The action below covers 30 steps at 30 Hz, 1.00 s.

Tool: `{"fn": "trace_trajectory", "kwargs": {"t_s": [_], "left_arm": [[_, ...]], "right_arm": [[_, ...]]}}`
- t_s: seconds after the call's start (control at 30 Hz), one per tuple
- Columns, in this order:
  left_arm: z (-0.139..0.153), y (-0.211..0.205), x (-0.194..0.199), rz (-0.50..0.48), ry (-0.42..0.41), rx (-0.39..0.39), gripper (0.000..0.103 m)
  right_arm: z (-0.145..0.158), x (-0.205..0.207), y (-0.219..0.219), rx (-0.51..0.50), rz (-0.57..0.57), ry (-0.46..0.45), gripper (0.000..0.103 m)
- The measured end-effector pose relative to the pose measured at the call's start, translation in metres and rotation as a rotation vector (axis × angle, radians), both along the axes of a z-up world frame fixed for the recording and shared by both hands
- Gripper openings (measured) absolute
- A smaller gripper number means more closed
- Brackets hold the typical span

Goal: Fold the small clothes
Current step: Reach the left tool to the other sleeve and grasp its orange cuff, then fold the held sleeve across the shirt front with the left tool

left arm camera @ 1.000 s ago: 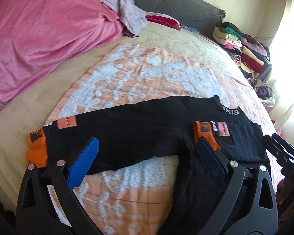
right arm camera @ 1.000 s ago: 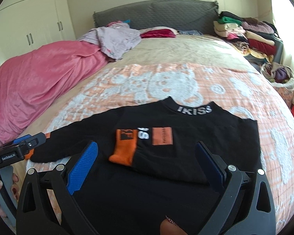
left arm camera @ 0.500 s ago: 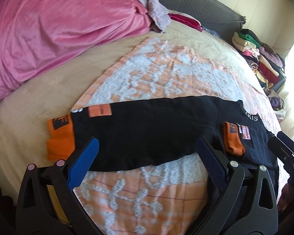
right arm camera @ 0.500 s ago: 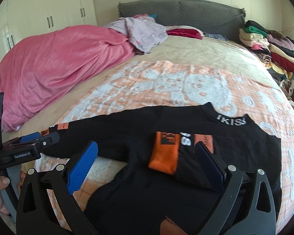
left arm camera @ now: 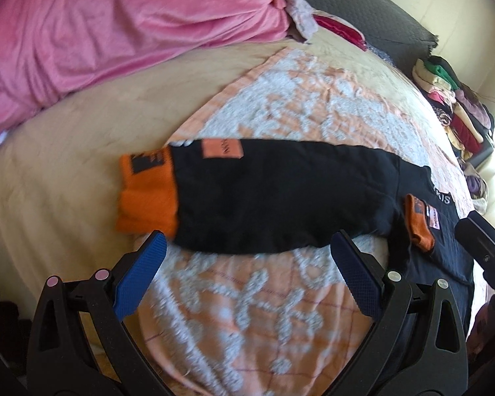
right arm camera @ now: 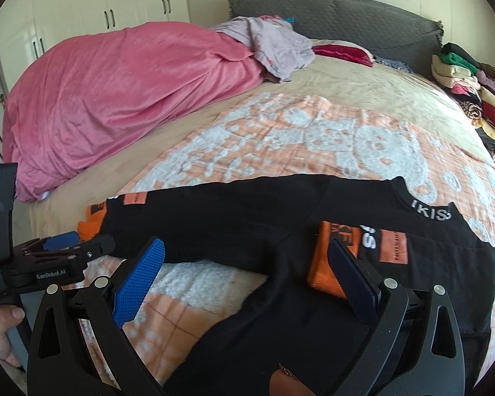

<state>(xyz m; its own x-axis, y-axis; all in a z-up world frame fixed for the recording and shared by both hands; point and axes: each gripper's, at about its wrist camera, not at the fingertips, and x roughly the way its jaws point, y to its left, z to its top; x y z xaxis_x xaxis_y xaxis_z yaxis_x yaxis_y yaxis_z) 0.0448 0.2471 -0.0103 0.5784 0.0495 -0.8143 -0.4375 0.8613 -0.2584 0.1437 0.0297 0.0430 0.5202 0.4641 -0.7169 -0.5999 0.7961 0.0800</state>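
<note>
A wide bed (right arm camera: 363,99) fills both views, its beige cover overlaid by an orange and white patterned blanket (left arm camera: 280,105). Beyond and to the left of the jaws lies a heaped pink duvet (right arm camera: 115,99); a stack of folded clothes (right arm camera: 462,76) sits far off to the right.

A small black sweater (right arm camera: 247,231) lies flat on the patterned blanket. Its near sleeve is folded across the chest, the orange cuff (right arm camera: 333,257) resting just behind the right gripper's (right arm camera: 244,280) right jaw. The other sleeve (left arm camera: 280,198) stretches straight out to the left, ending in a second orange cuff (left arm camera: 147,194) directly beyond the left gripper's (left arm camera: 244,267) left jaw.

Both grippers have their jaws spread wide with nothing between them. The left gripper hovers just short of the outstretched sleeve; the right gripper hovers over the sweater's body. In the right wrist view a hand (right arm camera: 0,333) grips the left gripper's handle at the lower left edge.
</note>
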Motion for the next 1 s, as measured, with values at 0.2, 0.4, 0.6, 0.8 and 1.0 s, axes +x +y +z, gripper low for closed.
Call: {"fn": "trace_trajectory", "kwargs": {"t_s": [0.2, 0.4, 0.6, 0.8, 1.0], "left_arm": [[-0.017, 0.013, -0.009, 0.012, -0.001, -0.099, 0.093], [-0.032, 0.032, -0.005, 0.088, -0.037, -0.197, 0.069], [-0.037, 0.046, 0.002, 0.178, -0.064, -0.215, 0.067], [-0.040, 0.056, 0.011, 0.202, -0.065, -0.215, 0.051], [-0.042, 0.068, 0.014, 0.233, -0.072, -0.216, 0.016]], "right_arm": [[-0.003, -0.002, 0.003, 0.000, 0.000, 0.009, 0.098], [-0.006, -0.001, -0.003, 0.007, -0.019, 0.020, 0.098], [-0.008, 0.004, -0.015, 0.022, -0.054, 0.031, 0.098], [-0.013, 0.009, -0.026, 0.037, -0.089, 0.053, 0.098], [-0.022, 0.014, -0.038, 0.057, -0.133, 0.091, 0.098]]}}
